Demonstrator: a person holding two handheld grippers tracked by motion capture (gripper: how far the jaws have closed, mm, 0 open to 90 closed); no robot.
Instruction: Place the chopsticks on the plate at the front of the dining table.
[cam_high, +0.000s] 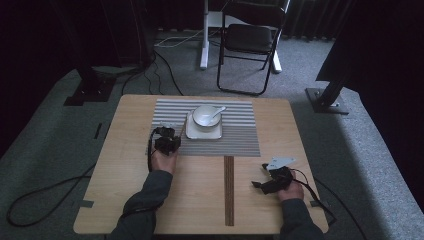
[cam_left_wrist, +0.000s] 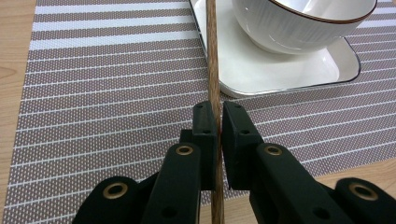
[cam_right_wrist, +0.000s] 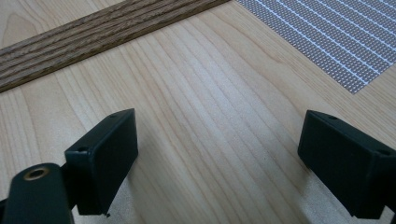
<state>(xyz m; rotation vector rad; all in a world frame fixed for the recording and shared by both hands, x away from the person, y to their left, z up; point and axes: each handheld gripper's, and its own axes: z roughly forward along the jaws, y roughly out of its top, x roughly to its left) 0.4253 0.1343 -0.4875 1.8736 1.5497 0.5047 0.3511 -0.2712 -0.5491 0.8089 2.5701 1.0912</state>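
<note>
Well short of the plate (cam_left_wrist: 261, 74), on the person's side of it and to its right, the right tool (cam_right_wrist: 219, 135) hangs low over the bare counter (cam_right_wrist: 187, 70). Its jaws stand wide apart with nothing between them. A dark wooden strip (cam_right_wrist: 93, 37) set in the counter runs ahead of it. This tool poses little risk unless it swings across toward the plate.

Just left of the plate, the left tool (cam_left_wrist: 218, 109) is clamped on a thin wooden chopstick (cam_left_wrist: 212, 56). The stick runs forward between the jaws over the striped placemat (cam_left_wrist: 102, 93) and along the plate's left rim, so close that I cannot tell whether they touch. The grip sits low on the stick and leaves a long free length ahead, which is the weak point. A small twist of the wrist would probably swing the far tip wide. The tip could then knock the rim, ride up onto the plate, or nudge the plate across the mat. A round, smooth stick may also roll or slide in flat jaws if it is tilted.

On the plate stands the white bowl (cam_left_wrist: 299, 28), with a spoon (cam_high: 217, 111) leaning out over its far right edge. A jolt to the plate could likely tip that spoon out.
</note>
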